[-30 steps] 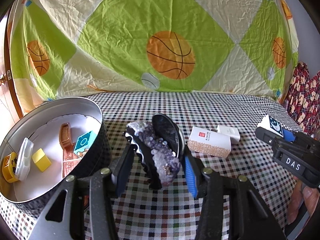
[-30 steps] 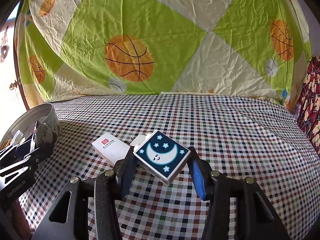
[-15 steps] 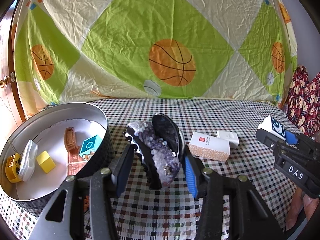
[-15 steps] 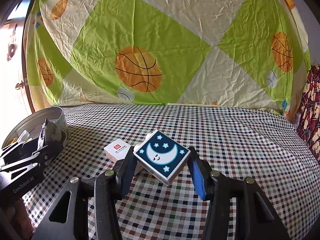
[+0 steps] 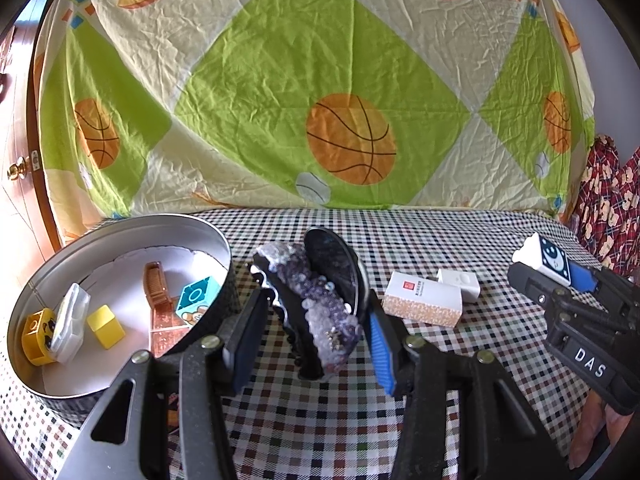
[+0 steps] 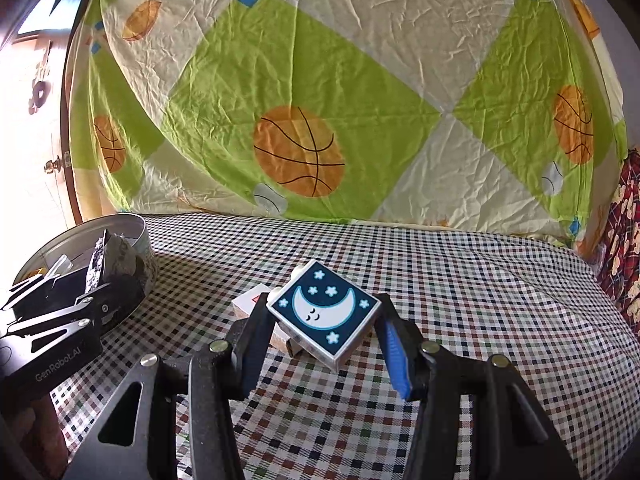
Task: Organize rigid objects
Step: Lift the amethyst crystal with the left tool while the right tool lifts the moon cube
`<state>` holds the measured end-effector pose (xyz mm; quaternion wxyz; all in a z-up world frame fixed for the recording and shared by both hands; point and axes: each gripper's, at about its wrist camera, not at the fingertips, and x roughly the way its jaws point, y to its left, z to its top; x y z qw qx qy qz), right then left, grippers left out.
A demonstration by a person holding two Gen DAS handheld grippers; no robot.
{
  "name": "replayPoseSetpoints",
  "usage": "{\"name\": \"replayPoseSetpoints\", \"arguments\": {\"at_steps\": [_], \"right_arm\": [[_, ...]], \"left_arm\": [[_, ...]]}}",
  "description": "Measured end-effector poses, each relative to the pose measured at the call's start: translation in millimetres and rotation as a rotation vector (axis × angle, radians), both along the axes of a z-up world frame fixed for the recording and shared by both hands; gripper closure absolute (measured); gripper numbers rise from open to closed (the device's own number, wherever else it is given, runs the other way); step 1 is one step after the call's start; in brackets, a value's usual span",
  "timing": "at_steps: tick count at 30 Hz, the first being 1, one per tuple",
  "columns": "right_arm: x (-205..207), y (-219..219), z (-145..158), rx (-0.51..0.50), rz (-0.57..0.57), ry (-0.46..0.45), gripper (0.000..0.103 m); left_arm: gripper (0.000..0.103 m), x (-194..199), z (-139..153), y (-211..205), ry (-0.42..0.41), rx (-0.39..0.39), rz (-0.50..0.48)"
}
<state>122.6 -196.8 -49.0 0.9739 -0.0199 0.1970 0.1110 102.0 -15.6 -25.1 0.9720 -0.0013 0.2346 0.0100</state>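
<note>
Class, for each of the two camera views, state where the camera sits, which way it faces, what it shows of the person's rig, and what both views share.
Left wrist: sits behind the left gripper, facing the basketball sheet; jaws clamp an amethyst geode beside the round tin.
Right wrist: sits behind the right gripper, facing likewise; jaws clamp a moon block.
Shared: each view shows the other gripper, the tin, the white box and the checked cloth.

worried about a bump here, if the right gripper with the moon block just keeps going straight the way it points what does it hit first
Probably the white box with the red logo, lying on the checked tablecloth just beyond the moon block that the right gripper holds. Depth is hard to judge in this fisheye view, so it might pass just over it.
</note>
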Motion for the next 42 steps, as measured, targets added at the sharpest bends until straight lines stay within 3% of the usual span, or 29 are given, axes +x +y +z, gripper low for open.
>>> {"name": "replayPoseSetpoints", "arguments": {"at_steps": [42], "right_arm": [[-21,28,1,0.019,0.090,-0.030,0.050]], "left_arm": [[0.056,-20,4,23,-0.017,-0.004,0.028]]}}
